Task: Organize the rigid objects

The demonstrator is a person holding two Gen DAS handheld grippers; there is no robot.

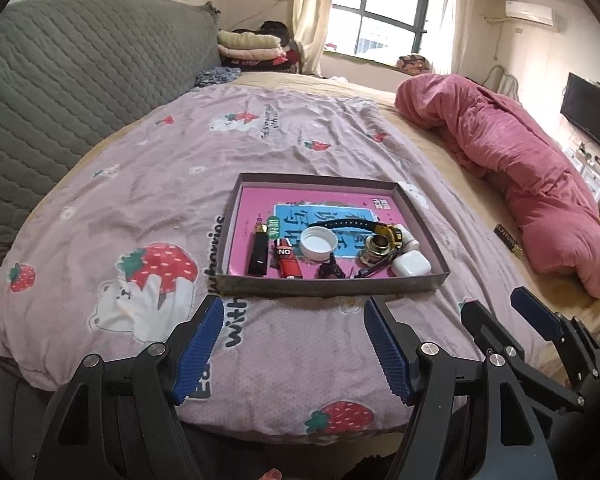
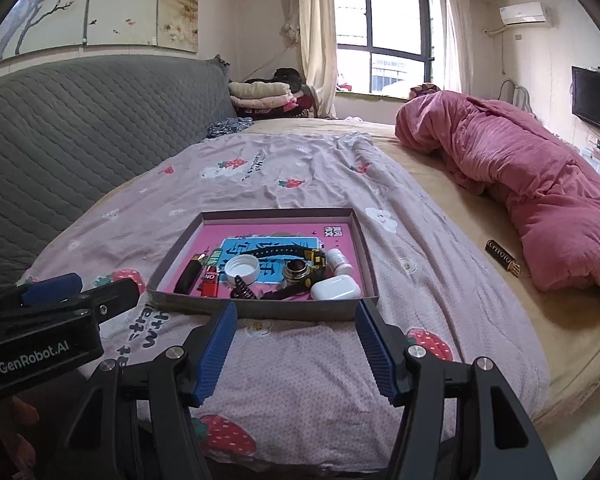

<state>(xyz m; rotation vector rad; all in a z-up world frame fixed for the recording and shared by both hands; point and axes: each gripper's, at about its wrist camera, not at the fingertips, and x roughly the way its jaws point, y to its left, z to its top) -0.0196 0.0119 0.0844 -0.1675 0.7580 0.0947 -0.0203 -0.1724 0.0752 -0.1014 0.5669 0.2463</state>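
Two tongs, left tongs (image 1: 294,344) and right tongs (image 2: 296,346), stand wide apart and empty above the bed (image 2: 480,264), just short of the shallow box (image 2: 260,308). Box lies directly ahead of both, its near wall broadside to them. Contents: earbud case (image 2: 335,287), white cap (image 2: 242,269), watch (image 2: 300,268), black lipstick (image 2: 188,276), red lighter (image 2: 210,284), small white bottle (image 2: 339,261). One dark bar (image 2: 502,258) lies outside, to the right, nearer the right tongs; judged still unsorted.
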